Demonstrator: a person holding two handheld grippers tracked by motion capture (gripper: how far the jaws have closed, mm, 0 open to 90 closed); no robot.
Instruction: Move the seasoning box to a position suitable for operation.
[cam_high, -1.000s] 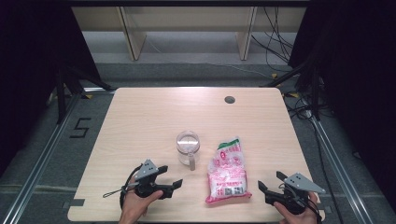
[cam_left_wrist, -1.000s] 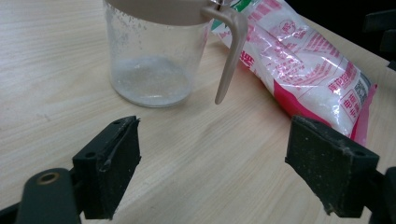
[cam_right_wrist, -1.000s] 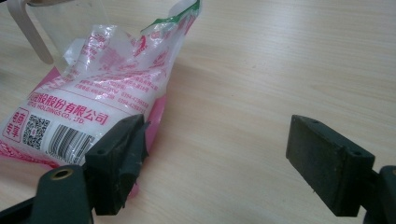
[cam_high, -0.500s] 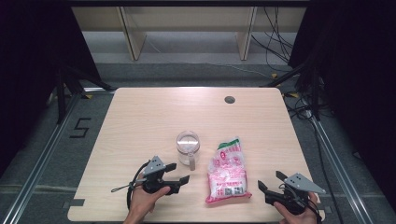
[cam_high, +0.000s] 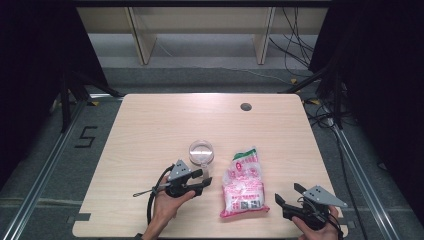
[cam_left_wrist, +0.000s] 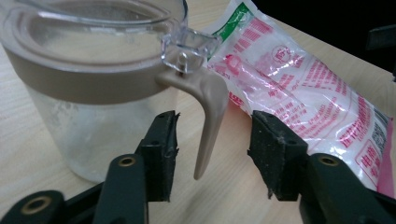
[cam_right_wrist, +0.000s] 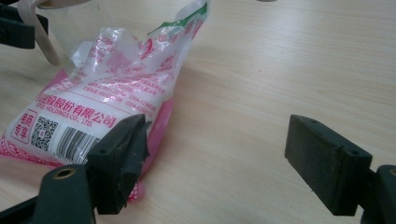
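A clear glass jar (cam_high: 201, 151) (cam_left_wrist: 93, 84) with a tan collar and clear lid stands mid-table. Its tan latch lever (cam_left_wrist: 210, 116) hangs down between the jaws of my left gripper (cam_high: 202, 181) (cam_left_wrist: 212, 156), which is open and not touching it. A pink and white plastic bag (cam_high: 243, 182) (cam_left_wrist: 308, 88) (cam_right_wrist: 102, 93) of white grains lies flat to the jar's right. My right gripper (cam_high: 289, 196) (cam_right_wrist: 219, 163) stands open near the front right edge, its left jaw close beside the bag's bottom corner.
The wooden table (cam_high: 150, 125) has a round cable hole (cam_high: 245, 106) at the back right. A black cable (cam_high: 150, 192) trails from the left gripper. Shelf legs and cables lie on the floor behind the table.
My left gripper has moved forward and right toward the jar, so the latch lever is now between its jaws. The right gripper has stayed put.
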